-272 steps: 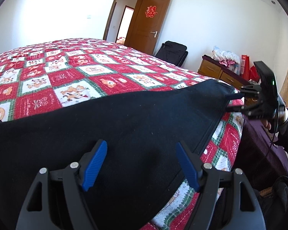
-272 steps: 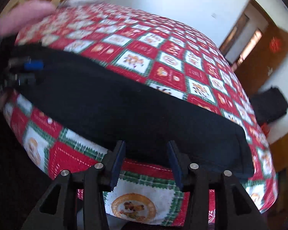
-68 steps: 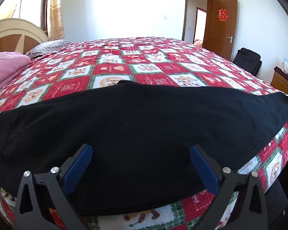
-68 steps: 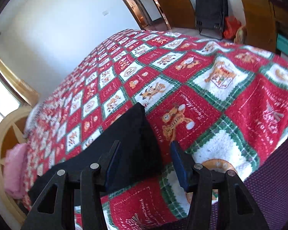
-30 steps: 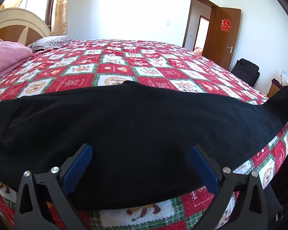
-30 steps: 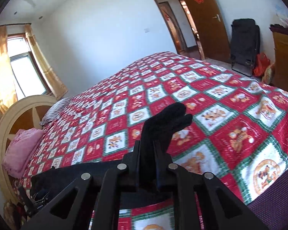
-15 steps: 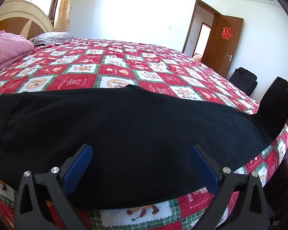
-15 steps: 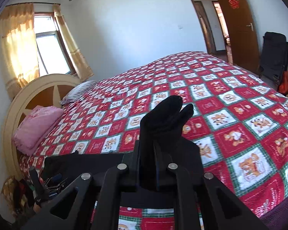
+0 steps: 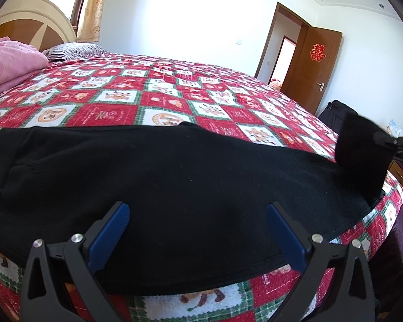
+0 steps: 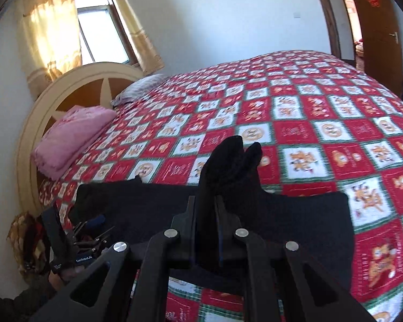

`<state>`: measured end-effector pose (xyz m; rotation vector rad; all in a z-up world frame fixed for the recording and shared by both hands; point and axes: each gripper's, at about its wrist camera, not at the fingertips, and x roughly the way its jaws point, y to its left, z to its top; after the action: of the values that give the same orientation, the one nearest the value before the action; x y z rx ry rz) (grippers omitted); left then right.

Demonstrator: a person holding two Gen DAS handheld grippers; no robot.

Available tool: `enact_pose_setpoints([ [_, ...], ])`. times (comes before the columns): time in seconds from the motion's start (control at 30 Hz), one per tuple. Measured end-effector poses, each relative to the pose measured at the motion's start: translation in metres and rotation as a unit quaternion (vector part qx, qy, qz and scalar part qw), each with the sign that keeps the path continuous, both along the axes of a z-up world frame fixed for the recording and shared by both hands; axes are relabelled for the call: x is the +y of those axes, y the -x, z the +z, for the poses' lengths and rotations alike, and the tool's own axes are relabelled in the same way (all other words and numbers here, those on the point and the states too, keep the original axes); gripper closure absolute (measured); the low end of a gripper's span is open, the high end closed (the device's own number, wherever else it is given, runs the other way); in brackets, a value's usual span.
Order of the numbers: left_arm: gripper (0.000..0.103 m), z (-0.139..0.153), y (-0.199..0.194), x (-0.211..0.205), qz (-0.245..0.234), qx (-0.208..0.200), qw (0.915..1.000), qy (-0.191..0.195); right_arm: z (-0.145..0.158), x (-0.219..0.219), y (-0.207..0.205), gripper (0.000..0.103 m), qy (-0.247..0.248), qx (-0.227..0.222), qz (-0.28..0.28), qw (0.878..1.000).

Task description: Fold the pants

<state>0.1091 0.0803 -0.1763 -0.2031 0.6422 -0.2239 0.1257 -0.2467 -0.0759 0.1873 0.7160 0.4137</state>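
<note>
Black pants (image 9: 174, 177) lie lengthwise along the near edge of a bed with a red, white and green patterned quilt (image 9: 158, 102). My left gripper (image 9: 196, 230) is open and empty, hovering over the middle of the pants. My right gripper (image 10: 205, 222) is shut on the leg end of the pants (image 10: 228, 166) and holds it lifted above the bed. In the left wrist view that lifted end (image 9: 362, 150) stands up at the far right, with the right gripper (image 9: 397, 145) beside it. The left gripper also shows low at the left of the right wrist view (image 10: 75, 236).
A pink folded blanket (image 10: 69, 136) and a striped pillow (image 9: 72, 49) lie by the round headboard (image 10: 75, 91). A brown door (image 9: 314, 67) stands open behind the bed. A black bag (image 9: 333, 115) stands by the far wall, a wooden dresser (image 9: 401, 177) at right.
My right gripper closed on the pants' leg end, lifted it off the bed and carried it up and toward the waist end. My left gripper stayed open over the pants.
</note>
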Motion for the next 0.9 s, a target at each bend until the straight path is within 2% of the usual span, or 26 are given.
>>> enact_pose_setpoints([
  [0.2,0.0,0.0,0.0,0.0,-0.001,-0.001,1.0,0.002,-0.035,0.045,-0.012,0.091,0.022,0.029,0.037,0.999],
  [0.37,0.0,0.0,0.001,-0.001,-0.006,-0.001,1.0,0.004,-0.066,0.065,-0.02,0.091,0.035,0.066,0.064,0.995],
  [0.47,0.0,0.001,0.0,-0.004,-0.023,0.005,0.9995,0.021,-0.086,0.074,-0.026,0.087,0.051,0.101,0.083,0.99],
  [0.5,0.0,0.002,0.0,-0.006,-0.03,0.005,0.9992,0.024,-0.089,0.073,-0.026,0.083,0.048,0.111,0.094,0.988],
  [0.53,0.0,0.003,0.0,-0.009,-0.04,0.008,0.9988,0.029,-0.087,0.07,-0.024,0.079,0.038,0.115,0.103,0.987],
  [0.6,0.0,0.007,-0.001,-0.015,-0.057,0.01,0.9975,0.041,-0.078,0.058,-0.019,0.052,0.016,0.121,0.122,0.985],
  [0.63,0.0,0.01,-0.002,-0.019,-0.066,0.012,0.9966,0.049,-0.071,0.051,-0.015,0.048,0.009,0.115,0.127,0.985],
  [0.7,0.001,0.014,-0.006,-0.027,-0.082,0.018,0.9944,0.063,-0.057,0.034,-0.008,0.047,0.01,0.096,0.126,0.987],
  [0.77,0.002,0.019,-0.012,-0.041,-0.108,0.025,0.9903,0.084,-0.047,0.01,-0.005,0.047,0.012,0.078,0.102,0.992],
  [0.8,0.005,0.022,-0.015,-0.051,-0.121,0.028,0.9883,0.088,-0.045,0.0,-0.006,0.047,0.008,0.072,0.093,0.993],
  [0.9,0.015,0.027,-0.024,-0.078,-0.155,0.046,0.9824,0.094,-0.048,-0.057,-0.009,0.046,-0.041,0.052,0.008,0.998],
])
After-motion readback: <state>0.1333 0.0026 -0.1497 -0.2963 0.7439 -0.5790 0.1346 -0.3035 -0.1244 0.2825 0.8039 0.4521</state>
